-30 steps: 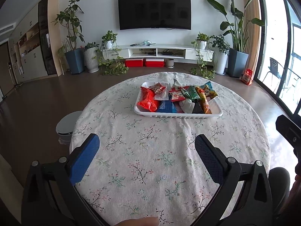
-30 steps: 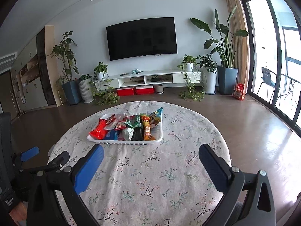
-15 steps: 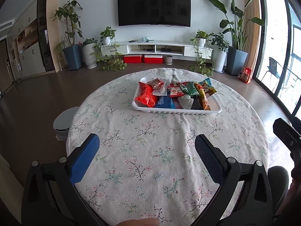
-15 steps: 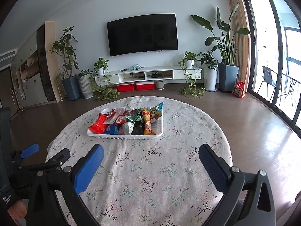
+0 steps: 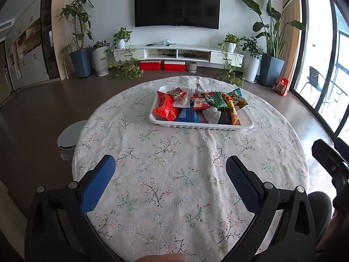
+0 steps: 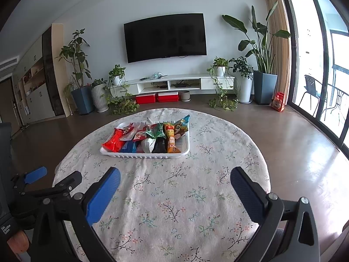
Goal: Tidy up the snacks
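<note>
A white tray (image 5: 202,126) full of several snack packets sits on the far half of the round table (image 5: 174,174). A red bag (image 5: 165,107) lies at its left end and an orange packet (image 5: 233,111) at its right. The tray also shows in the right wrist view (image 6: 152,155), with the red bag (image 6: 113,140) on the left. My left gripper (image 5: 170,179) is open and empty, held over the near half of the table. My right gripper (image 6: 174,187) is open and empty, also well short of the tray. The left gripper appears at the left edge of the right wrist view (image 6: 50,180).
The table has a floral cloth. A small white bin (image 5: 68,136) stands on the floor left of the table. A TV (image 5: 176,6), a low white console and potted plants line the far wall. Glass doors are on the right.
Both grippers have pulled back and risen a little, so the table and tray sit further off and lower in view. Both stay open and empty.
</note>
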### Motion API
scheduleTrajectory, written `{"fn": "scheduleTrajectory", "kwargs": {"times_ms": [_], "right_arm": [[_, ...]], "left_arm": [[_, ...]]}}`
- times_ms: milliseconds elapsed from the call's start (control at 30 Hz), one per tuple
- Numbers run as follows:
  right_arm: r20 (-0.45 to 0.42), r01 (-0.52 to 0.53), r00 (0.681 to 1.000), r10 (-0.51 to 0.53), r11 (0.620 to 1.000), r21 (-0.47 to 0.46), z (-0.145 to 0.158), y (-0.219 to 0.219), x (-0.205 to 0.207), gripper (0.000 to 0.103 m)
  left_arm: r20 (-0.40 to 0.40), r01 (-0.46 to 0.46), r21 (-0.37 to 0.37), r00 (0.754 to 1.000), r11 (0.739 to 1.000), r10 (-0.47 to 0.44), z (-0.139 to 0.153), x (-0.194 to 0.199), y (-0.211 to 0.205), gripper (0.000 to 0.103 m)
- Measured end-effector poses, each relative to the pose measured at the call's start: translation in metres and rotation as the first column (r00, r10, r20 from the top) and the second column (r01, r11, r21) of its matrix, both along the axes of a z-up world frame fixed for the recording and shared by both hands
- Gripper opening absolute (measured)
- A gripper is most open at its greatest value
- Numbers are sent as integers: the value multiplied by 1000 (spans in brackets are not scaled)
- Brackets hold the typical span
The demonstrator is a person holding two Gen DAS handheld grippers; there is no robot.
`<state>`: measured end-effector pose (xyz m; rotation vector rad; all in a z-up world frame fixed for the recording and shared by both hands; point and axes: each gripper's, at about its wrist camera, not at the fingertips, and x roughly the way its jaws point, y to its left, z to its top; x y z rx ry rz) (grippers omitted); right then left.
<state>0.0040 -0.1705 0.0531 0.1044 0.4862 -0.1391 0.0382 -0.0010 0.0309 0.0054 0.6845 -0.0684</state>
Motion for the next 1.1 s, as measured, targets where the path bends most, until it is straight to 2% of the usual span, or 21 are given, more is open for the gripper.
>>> {"fn": "scheduleTrajectory", "kwargs": {"times_ms": [1100], "right_arm": [[-10, -3, 1000, 3, 1000, 3, -5, 0, -4, 103]], "left_arm": [[-13, -1, -1, 1000, 1000, 1, -6, -2, 0, 103]]}}
